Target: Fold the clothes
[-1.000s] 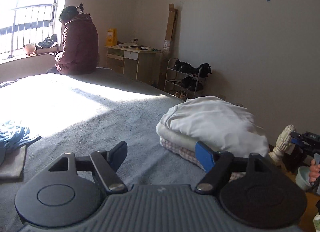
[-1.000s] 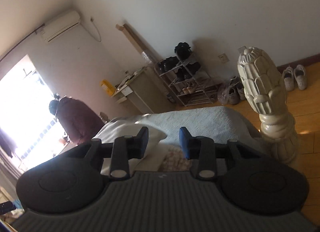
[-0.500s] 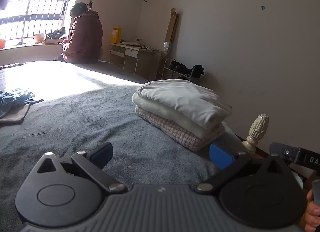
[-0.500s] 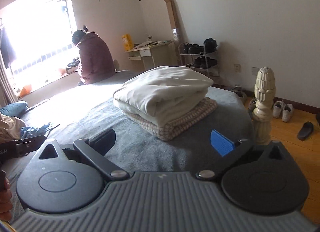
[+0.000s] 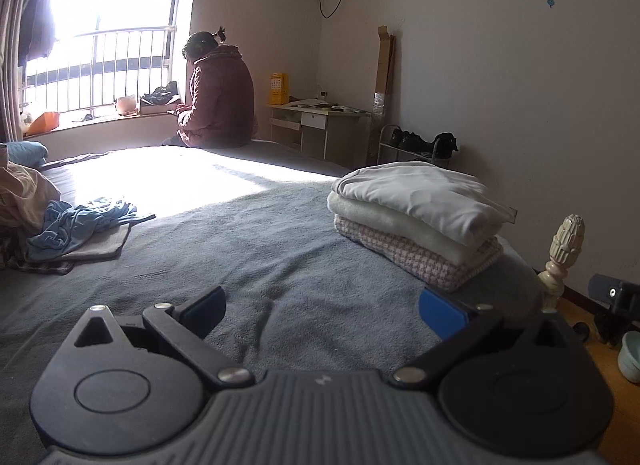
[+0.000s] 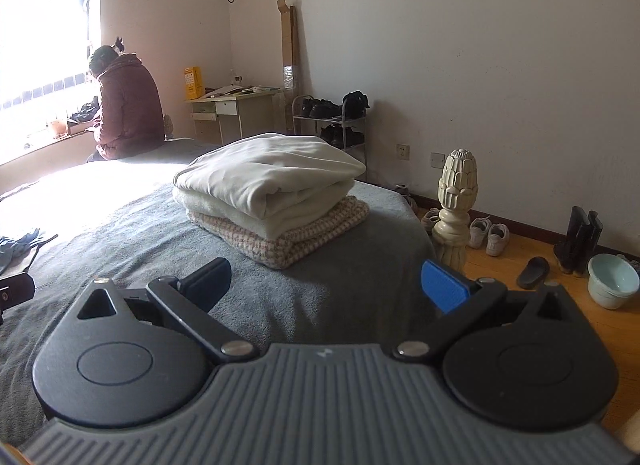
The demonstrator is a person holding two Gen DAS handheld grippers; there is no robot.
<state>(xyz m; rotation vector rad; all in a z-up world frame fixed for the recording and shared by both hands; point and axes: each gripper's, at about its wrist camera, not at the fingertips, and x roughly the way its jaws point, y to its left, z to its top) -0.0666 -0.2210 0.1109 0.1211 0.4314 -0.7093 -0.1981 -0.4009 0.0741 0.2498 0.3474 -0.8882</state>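
Observation:
A stack of folded clothes (image 5: 416, 217) (image 6: 272, 193) lies near the right corner of the grey bed (image 5: 248, 249) (image 6: 120, 241): a white piece on top, a cream one under it, a pink-checked one at the bottom. Unfolded clothes (image 5: 76, 221), a blue garment on a grey one, lie at the bed's left; their edge (image 6: 16, 249) shows in the right wrist view. My left gripper (image 5: 322, 309) hovers over the bed short of the stack, open and empty. Nothing sits between the wide-open fingers of my right gripper (image 6: 326, 285), just in front of the stack.
A person in a dark red coat (image 5: 218, 101) (image 6: 128, 105) sits on the far bed edge by the window. A carved bedpost (image 5: 564, 253) (image 6: 456, 201) marks the right corner. Shoes (image 6: 488, 233), a bowl (image 6: 612, 281), a shoe rack (image 6: 332, 121) and a desk (image 5: 320, 125) line the wall.
Both grippers have opened wide and drawn back from the folded stack, which now lies farther ahead. The right view has rolled level, and the left view has swung to show the window and unfolded clothes.

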